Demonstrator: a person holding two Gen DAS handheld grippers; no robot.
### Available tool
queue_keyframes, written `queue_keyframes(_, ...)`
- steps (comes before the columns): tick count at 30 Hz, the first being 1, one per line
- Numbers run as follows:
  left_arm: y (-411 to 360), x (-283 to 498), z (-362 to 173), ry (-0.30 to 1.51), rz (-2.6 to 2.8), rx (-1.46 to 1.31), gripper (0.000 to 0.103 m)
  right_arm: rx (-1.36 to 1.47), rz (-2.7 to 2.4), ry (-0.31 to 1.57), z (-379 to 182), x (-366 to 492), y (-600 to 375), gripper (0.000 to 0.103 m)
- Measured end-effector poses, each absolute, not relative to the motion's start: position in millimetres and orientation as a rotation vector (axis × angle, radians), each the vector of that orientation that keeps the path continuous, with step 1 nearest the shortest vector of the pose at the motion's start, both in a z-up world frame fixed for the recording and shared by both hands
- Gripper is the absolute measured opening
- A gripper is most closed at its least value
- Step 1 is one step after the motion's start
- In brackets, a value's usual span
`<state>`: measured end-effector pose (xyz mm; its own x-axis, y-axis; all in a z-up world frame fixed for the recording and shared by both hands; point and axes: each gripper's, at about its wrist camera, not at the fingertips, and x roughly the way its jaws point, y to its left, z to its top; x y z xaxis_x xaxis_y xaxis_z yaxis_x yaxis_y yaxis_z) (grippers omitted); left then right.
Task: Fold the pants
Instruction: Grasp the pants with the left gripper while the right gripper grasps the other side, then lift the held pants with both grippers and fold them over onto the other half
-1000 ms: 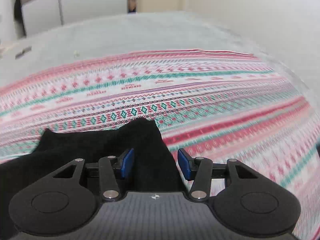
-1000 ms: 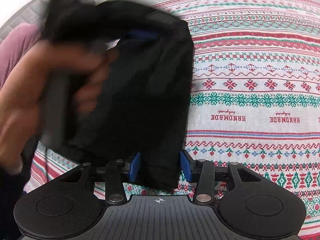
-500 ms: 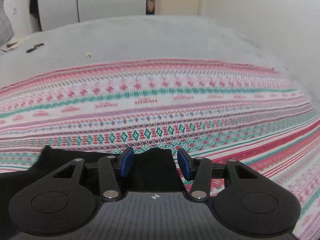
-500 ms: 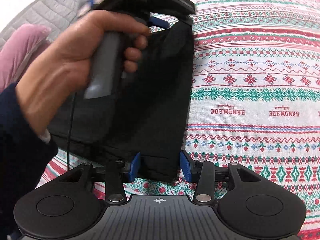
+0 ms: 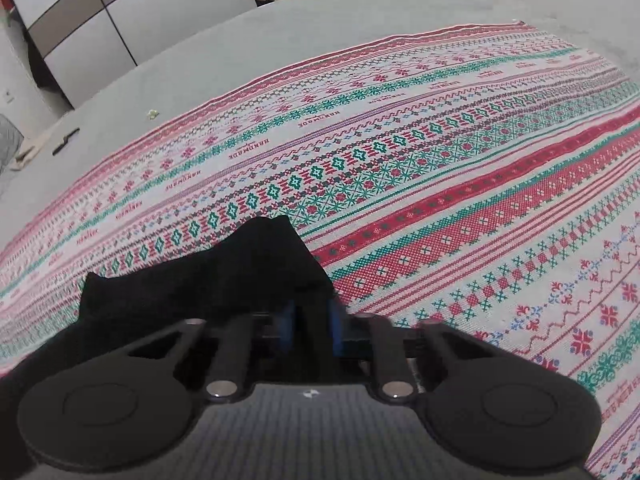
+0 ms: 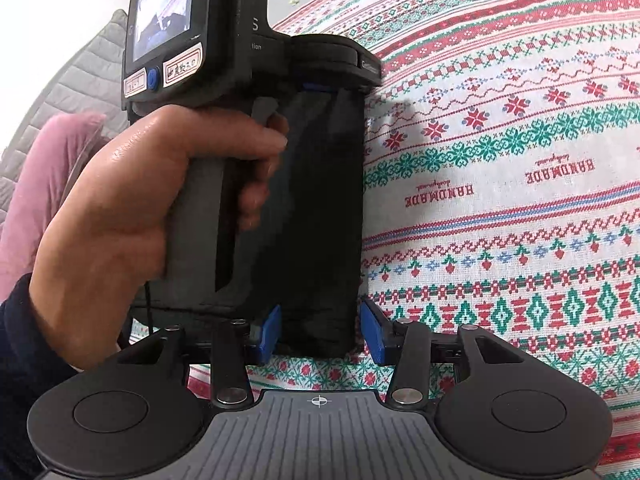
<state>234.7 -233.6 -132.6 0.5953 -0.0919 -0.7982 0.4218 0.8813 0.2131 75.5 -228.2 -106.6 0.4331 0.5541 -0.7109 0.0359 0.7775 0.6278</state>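
The black pants (image 5: 224, 276) lie folded on the patterned cloth (image 5: 440, 168). In the left wrist view my left gripper (image 5: 311, 326) has its blue pads close together, pinching an edge of the pants. In the right wrist view the pants (image 6: 320, 220) stretch as a dark band between the two grippers. My right gripper (image 6: 320, 334) has its pads wide apart around the near edge, with gaps on both sides. The left gripper (image 6: 338, 80) with its screen and the hand holding it fill the left of that view.
The red, green and white patterned cloth (image 6: 500, 200) covers a grey surface (image 5: 280, 40). White and brown cabinet doors (image 5: 120, 20) stand behind. A pink cushion (image 6: 44, 184) and a grey quilted item (image 6: 80, 80) lie at the left.
My left gripper has closed on the pants edge; its pads were apart before. It has lifted and tilted, and in the right wrist view it has swung upright, closer to the right gripper.
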Motion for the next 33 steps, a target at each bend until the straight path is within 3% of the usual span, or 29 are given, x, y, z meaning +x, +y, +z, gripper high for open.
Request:
queue_keyframes(7,-198,237,-102,0.864,-0.299,0.209,0.026,0.648,0.341,1.062,-110,81,-226,0.043)
queue_keyframes(11,-171,238,-80,0.837,-0.307,0.095,0.026,0.639,0.354,1.03,-110,86,-217,0.055)
queue_keyframes(15,-149,239,-59,0.817,-0.298,0.016,0.026,0.605,0.352,0.986,-108,92,-203,0.055)
queue_keyframes(16,-145,239,-55,0.812,-0.294,0.003,0.026,0.604,0.354,0.971,-106,92,-200,0.051)
queue_keyframes(17,-141,239,-50,0.806,-0.291,-0.012,0.025,0.601,0.356,0.957,-104,93,-197,0.031)
queue_keyframes(19,-135,240,-40,0.794,-0.289,-0.037,0.025,0.593,0.361,0.924,-93,92,-193,0.013)
queue_keyframes(33,-166,235,17,0.74,-0.334,-0.118,0.025,0.599,0.373,0.776,-27,71,-244,0.007)
